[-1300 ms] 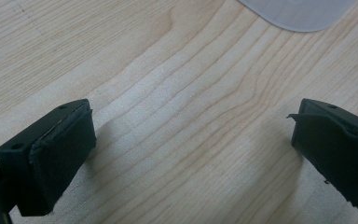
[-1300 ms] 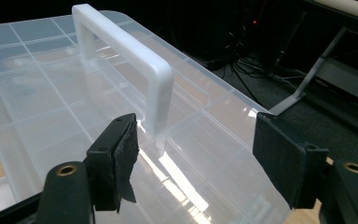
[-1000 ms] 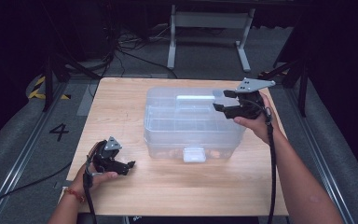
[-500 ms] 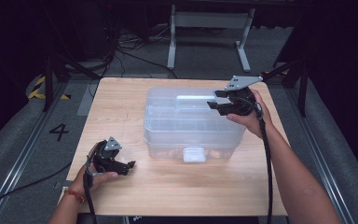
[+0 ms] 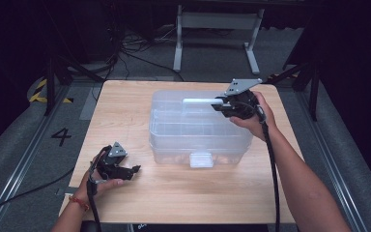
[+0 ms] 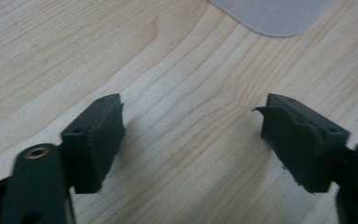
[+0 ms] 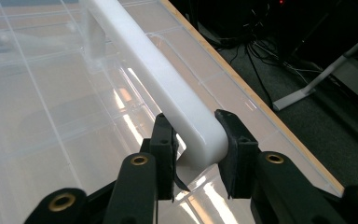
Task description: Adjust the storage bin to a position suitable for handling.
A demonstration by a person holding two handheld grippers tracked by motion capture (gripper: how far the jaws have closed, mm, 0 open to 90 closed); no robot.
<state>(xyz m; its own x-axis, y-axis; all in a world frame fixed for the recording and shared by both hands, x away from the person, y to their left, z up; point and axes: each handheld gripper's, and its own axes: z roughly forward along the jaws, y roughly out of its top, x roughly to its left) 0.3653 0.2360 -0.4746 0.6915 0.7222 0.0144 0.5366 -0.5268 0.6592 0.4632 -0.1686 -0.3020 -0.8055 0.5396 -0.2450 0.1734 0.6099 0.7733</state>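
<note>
A clear plastic storage box [image 5: 198, 130] stands mid-table, and a corner of it [image 6: 270, 14] reaches into the left gripper view. Its white handle [image 5: 198, 100] [image 7: 144, 60] runs along the lid. My right gripper [image 5: 218, 105] [image 7: 193, 119] reaches over the box's right end. Its jaws have just been closing and now sit shut on the end of the handle, one pad on each side. My left gripper [image 5: 134, 170] [image 6: 192, 102] rests low over the bare wood at the front left, well apart from the box. Its jaws have just been closing a little, are open, and hold nothing.
The wooden table [image 5: 125, 111] has free room left of and in front of the box. A latch [image 5: 201, 159] sits on the box's front wall. Behind the table stand a metal frame [image 5: 217, 29] and floor cables [image 5: 125, 53]. A "4" [image 5: 60, 137] marks the floor.
My right gripper has moved left across the lid to the handle and its jaws have come together on it. The left hand has stayed where it was.
</note>
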